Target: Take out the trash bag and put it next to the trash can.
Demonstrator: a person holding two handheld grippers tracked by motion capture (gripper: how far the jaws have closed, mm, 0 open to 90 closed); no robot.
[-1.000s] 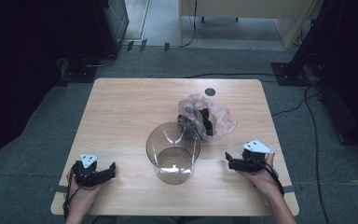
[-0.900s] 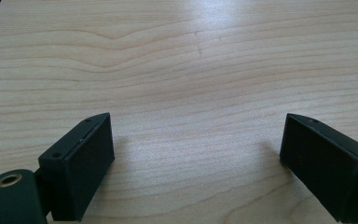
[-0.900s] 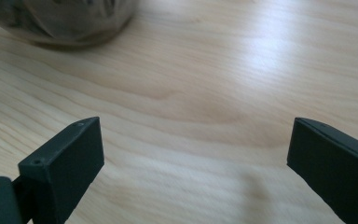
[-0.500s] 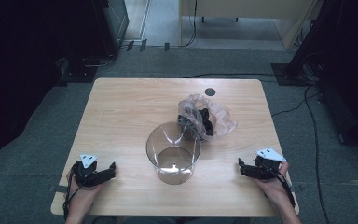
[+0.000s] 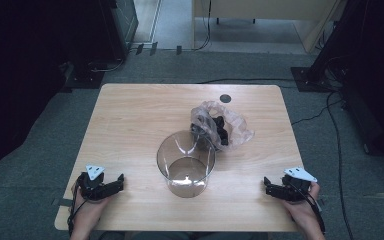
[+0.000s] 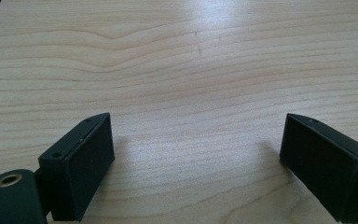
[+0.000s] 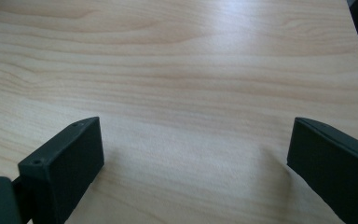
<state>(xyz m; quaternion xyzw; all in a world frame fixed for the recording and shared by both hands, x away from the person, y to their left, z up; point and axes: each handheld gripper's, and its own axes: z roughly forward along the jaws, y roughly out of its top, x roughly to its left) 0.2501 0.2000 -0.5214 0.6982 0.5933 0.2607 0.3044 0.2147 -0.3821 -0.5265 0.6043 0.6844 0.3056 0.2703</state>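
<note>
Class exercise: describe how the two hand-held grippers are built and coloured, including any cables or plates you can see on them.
Both the left gripper and the right gripper are black, each with two flat, block-shaped jaws with small screw holes. Each carries a pale grey three-cornered plate on top. A dark cable trails back from each along the person's forearm. In the left gripper view, a brass-coloured ringed hole sits on the body beside one jaw.

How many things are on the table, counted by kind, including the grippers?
Clear round container: 1
Clear plastic bag with dark items inside: 1
Grippers, both open and holding nothing: 2, left gripper and right gripper
Total: 4
</note>
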